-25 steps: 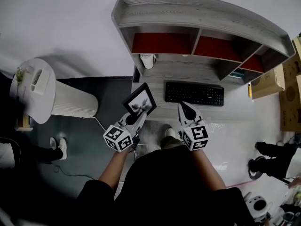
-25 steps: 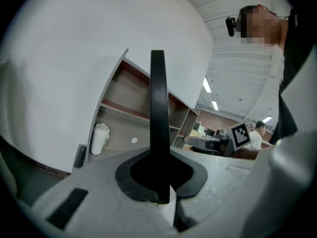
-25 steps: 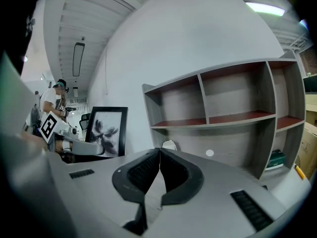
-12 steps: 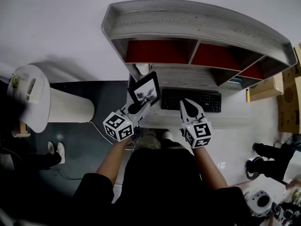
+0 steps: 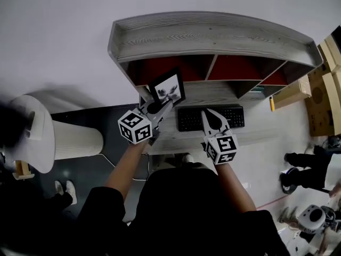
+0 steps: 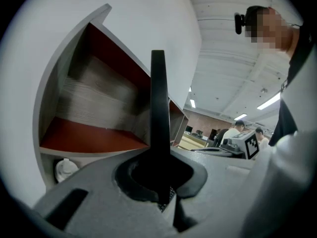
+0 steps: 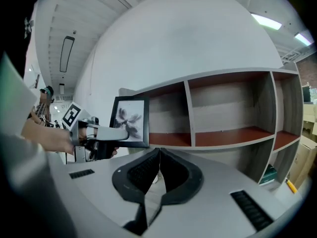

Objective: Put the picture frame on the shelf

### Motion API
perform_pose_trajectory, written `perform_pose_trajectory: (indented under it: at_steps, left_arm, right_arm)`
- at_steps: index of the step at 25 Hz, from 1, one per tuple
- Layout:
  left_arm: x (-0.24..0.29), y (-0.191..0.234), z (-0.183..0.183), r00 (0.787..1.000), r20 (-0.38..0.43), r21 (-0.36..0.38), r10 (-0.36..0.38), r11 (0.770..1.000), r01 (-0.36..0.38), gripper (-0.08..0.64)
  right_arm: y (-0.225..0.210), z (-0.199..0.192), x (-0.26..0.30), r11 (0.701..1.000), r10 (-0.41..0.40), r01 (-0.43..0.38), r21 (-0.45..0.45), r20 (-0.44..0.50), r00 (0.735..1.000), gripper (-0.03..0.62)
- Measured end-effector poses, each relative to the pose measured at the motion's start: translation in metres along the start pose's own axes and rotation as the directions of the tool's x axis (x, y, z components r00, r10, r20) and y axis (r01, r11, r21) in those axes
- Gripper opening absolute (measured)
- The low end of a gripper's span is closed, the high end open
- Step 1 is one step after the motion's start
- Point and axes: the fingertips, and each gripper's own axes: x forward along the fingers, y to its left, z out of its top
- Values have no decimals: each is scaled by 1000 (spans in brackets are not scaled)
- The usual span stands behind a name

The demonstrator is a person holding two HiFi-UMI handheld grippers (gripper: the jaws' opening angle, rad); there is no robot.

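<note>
A black picture frame [image 5: 169, 87] with a grey flower print is held upright in my left gripper [image 5: 158, 109], which is shut on its lower edge. The frame hangs in front of the left red-backed compartment of the grey wooden shelf [image 5: 213, 36]. From the left gripper view the picture frame [image 6: 159, 123] shows edge-on between the jaws, with the shelf's left compartment [image 6: 94, 113] behind it. My right gripper [image 5: 209, 119] is shut and empty, over the black keyboard [image 5: 210, 119]. In the right gripper view the picture frame [image 7: 130, 121] and left gripper [image 7: 111, 136] appear at left of the shelf [image 7: 223, 108].
A white bottle [image 6: 64, 168] stands on the desk under the shelf's left end. A round white side table [image 5: 42, 137] stands at the left. Cardboard boxes [image 5: 319, 111] sit at the right. Another person's legs [image 5: 309, 167] show at the right edge.
My left gripper has lifted the picture frame up and forward, from over the desk edge to in front of the shelf's left compartment. The right gripper stayed near the keyboard.
</note>
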Motion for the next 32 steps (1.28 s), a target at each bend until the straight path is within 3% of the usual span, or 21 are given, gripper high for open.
perform_pose_trajectory:
  at_steps: [3,8,16,22,32]
  left_arm:
    - [15,10,7,1000,8,-36,-29,999,29,25]
    - [41,27,20,999,-6,-29,-49,998,49,25]
    - [84,47,21,988,-140,17,-72,997,75,25]
    - [103,51,19,976,-205,52,-69,995,81,25]
    - [134,56,16,958,-280,20,-59,998,67,26]
  right_arm:
    - [-5,11,-1,999,-54,54,-2,42,998,13]
    - [-14,19,6,996,-88,88,11,60,994,13]
    - [-24,22,11,992,-124,122,36,63,990,13]
    - [-26,28,7,987,-158,160,-31,68,985,13]
    - [-37,21,0,980,-199,201,-17,63,978,13]
